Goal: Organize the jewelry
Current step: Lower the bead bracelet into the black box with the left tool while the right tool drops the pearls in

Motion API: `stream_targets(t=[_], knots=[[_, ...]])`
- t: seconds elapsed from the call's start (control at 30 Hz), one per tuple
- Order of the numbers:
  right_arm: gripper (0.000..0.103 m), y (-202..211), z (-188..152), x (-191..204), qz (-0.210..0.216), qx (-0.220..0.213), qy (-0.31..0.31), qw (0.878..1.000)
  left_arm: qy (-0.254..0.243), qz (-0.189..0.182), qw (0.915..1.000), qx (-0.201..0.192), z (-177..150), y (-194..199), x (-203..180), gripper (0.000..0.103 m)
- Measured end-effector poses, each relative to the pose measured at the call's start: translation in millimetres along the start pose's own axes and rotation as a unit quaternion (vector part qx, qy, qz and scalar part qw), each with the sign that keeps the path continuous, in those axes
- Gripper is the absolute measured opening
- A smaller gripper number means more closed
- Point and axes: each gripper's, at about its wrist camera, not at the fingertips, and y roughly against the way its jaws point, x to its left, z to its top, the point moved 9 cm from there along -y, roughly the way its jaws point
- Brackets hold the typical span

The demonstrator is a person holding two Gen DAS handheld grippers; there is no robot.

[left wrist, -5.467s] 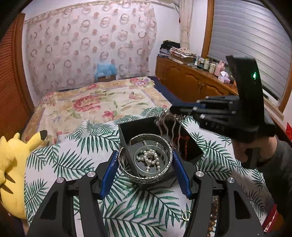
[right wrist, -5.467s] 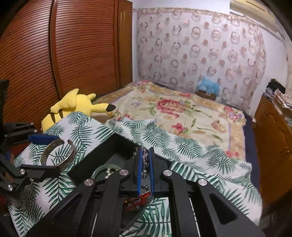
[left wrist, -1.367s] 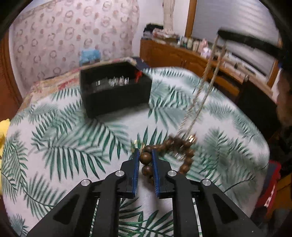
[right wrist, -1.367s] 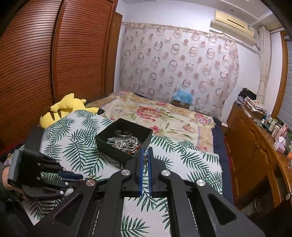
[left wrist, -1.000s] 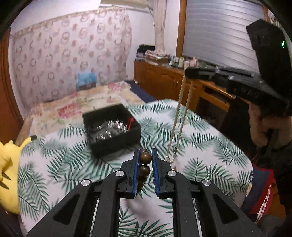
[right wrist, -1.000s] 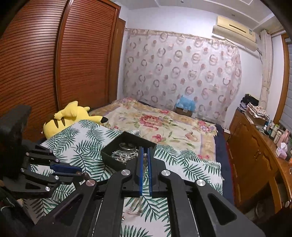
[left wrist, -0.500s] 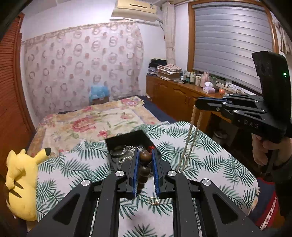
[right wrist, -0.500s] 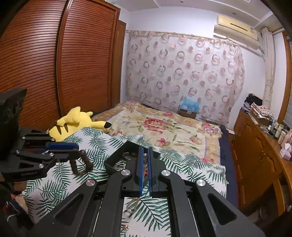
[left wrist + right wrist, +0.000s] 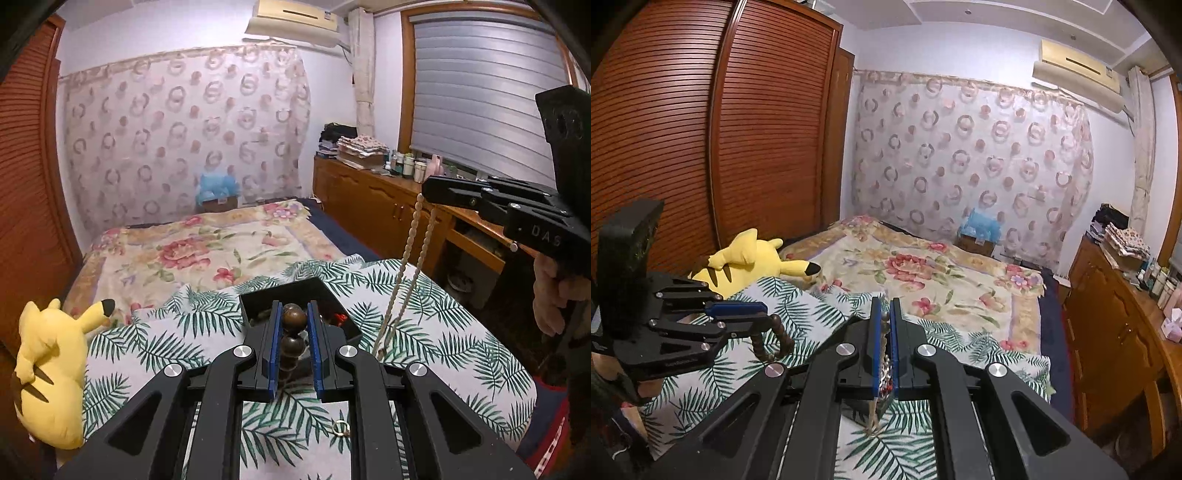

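My left gripper (image 9: 292, 319) is shut on a brown wooden bead bracelet (image 9: 291, 334), held above the palm-leaf cloth; the bracelet hangs as a loop in the right wrist view (image 9: 774, 341). My right gripper (image 9: 885, 314) is shut on a long pale bead necklace (image 9: 410, 258), which hangs from its tips down to the cloth. The black jewelry box (image 9: 295, 295) sits beyond my left fingertips, partly hidden by them, with metal and red pieces inside. A small gold ring (image 9: 340, 429) lies on the cloth.
A yellow plush toy (image 9: 48, 369) lies at the left edge of the leaf-print cloth (image 9: 155, 347). A floral bedspread (image 9: 192, 251) lies beyond. A wooden cabinet (image 9: 373, 210) with bottles stands at the right, a slatted wardrobe (image 9: 701, 147) at the left.
Both grippers have risen further, lifting the wooden bracelet and the pale necklace higher above the cloth. The box now sits lower, behind my left fingertips.
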Motion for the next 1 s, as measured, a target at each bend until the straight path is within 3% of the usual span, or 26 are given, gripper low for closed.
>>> stream_targets(t=[0.6, 1.0], knots=[[0.005, -34.7, 53.6, -18.7, 0.014, -0.03, 0.004, 0.999, 0.005, -0.015, 0.9998, -0.01, 31.6, -30.8, 7.0, 0.012], [0.005, -85.4, 49.0, -36.0, 0.009, -0.012, -0.005, 1.0, 0.009, -0.03, 0.9994, 0.012, 22.7, -64.0, 10.4, 0.012]])
